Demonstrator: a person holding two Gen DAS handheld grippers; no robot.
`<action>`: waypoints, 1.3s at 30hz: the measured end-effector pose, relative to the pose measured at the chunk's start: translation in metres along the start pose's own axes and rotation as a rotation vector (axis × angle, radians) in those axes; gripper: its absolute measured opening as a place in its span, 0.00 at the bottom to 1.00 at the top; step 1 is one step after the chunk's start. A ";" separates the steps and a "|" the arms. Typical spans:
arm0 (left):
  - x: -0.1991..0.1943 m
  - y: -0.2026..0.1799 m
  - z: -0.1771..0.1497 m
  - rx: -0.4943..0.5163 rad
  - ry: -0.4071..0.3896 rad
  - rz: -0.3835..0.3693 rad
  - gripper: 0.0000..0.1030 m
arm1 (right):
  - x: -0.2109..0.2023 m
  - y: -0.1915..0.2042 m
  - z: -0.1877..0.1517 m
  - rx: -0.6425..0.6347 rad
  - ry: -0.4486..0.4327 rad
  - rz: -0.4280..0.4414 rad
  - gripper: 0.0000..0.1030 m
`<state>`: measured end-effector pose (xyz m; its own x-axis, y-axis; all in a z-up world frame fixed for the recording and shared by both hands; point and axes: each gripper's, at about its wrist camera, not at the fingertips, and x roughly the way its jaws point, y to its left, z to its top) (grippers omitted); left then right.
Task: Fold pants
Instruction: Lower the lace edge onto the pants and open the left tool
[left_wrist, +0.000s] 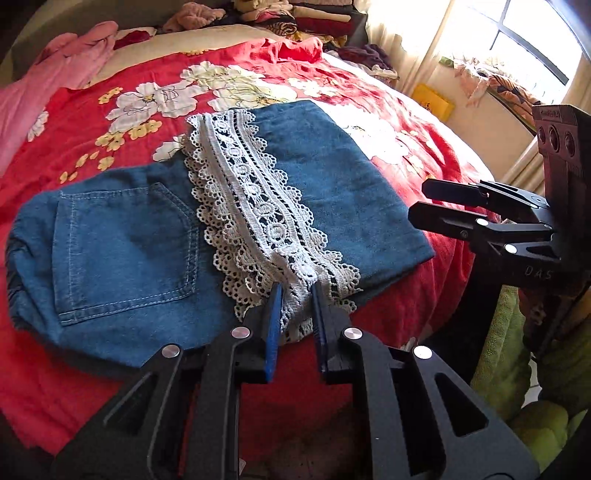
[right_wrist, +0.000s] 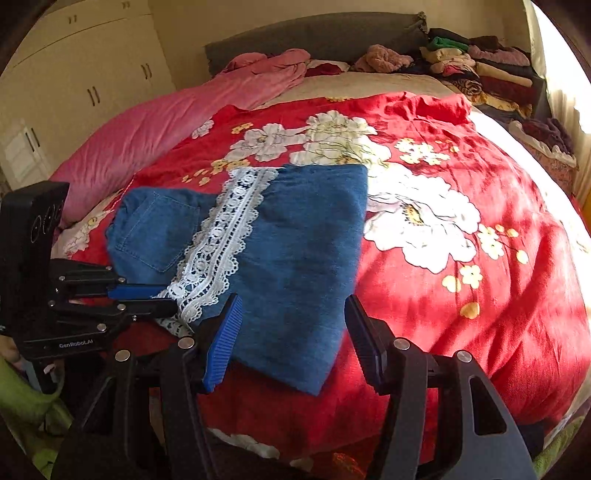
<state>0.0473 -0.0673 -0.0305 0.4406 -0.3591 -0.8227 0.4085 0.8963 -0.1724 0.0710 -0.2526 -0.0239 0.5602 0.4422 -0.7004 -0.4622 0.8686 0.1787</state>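
Pants (left_wrist: 155, 240) lengthwise across bedspread (left_wrist: 92, 122), waistband leftward.

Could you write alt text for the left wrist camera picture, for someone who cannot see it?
The left tongs pinch the near end of a white lace trim on folded blue denim pants, which lie on a red floral bedspread. The right tongs hover open at the right, with a bright window beyond.

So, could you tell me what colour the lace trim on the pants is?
White lace trim; left wrist view.
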 end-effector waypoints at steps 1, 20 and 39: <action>0.000 0.001 -0.003 -0.003 0.005 0.004 0.09 | 0.004 0.004 -0.001 -0.012 0.013 0.006 0.54; 0.024 0.017 -0.004 -0.084 0.035 0.070 0.36 | 0.037 -0.009 -0.021 0.015 0.178 -0.024 0.52; 0.005 0.023 -0.005 -0.123 0.013 0.075 0.55 | 0.019 -0.019 -0.018 0.072 0.129 -0.039 0.76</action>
<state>0.0550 -0.0471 -0.0409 0.4559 -0.2868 -0.8426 0.2734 0.9460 -0.1741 0.0782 -0.2651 -0.0536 0.4814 0.3792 -0.7902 -0.3889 0.9004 0.1951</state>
